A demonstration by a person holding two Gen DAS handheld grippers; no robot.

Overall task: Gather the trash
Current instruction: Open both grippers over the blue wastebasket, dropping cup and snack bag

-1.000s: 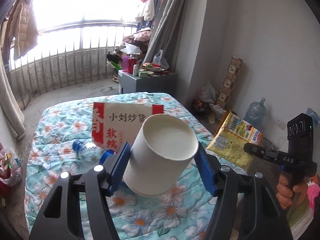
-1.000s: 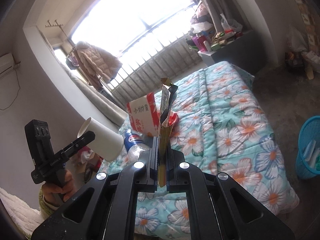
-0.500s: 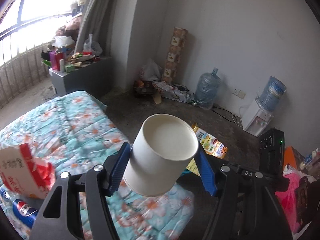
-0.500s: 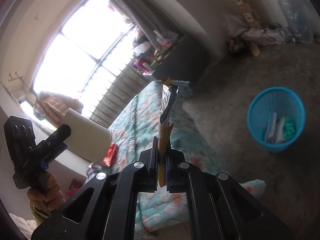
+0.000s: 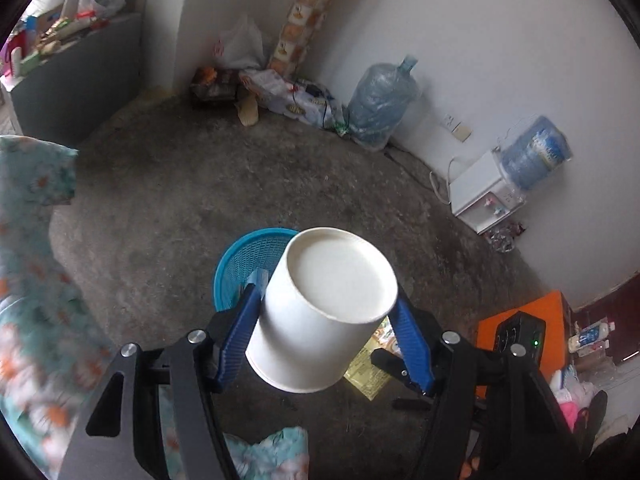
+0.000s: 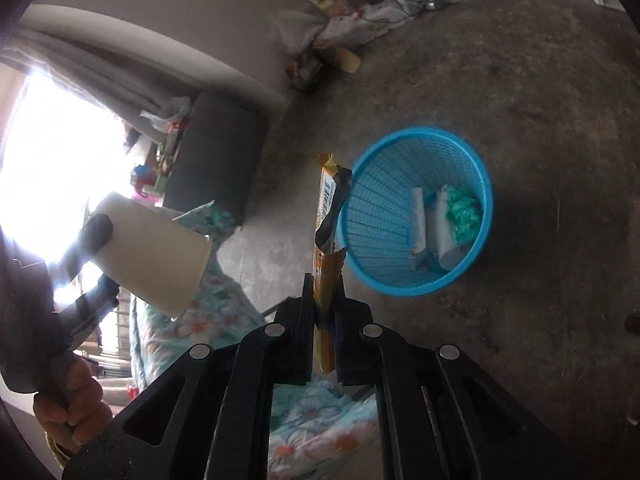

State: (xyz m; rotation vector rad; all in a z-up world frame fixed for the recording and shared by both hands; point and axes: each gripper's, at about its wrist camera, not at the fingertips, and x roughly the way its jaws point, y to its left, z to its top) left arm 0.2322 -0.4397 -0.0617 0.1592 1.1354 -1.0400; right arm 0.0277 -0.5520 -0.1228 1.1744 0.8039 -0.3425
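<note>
left gripper (image 5: pixel 326 322): spread fairly wide, its blue pads clamped on the sides of a white paper cup (image 5: pixel 326 308). Cup sits between the fingers with its flat bottom facing away from the hand and tipped up.

right gripper (image 6: pixel 324 300): nearly closed, jaws have just been opening a touch, and a yellow snack wrapper (image 6: pixel 328 216) sits edge-on between them, sticking out past the fingertips. Pads look like they're touching it, so I'd call it held for now.

basket (image 6: pixel 482 184): blue plastic mesh one on the bare floor, ahead of the right gripper and a bit to its right, wrapper tip just beside the rim. From the left gripper it's right behind the cup, mostly hidden by it. Already got some white rolled paper and a green crumpled thing inside.

how the cup handles: empty paper, super light, squashes easily. Side grip around the middle seems fine to me, just don't squeeze harder or the wall will buckle.

how the wrapper handles: thin, floppy, slick foil-ish stuff. Weighs nothing, so it'll flutter rather than drop straight. Pinching low on the flat end like this is about the only way.

what could go wrong: my guess is the wrapper drifts and lands on the floor instead of in the basket.
</note>
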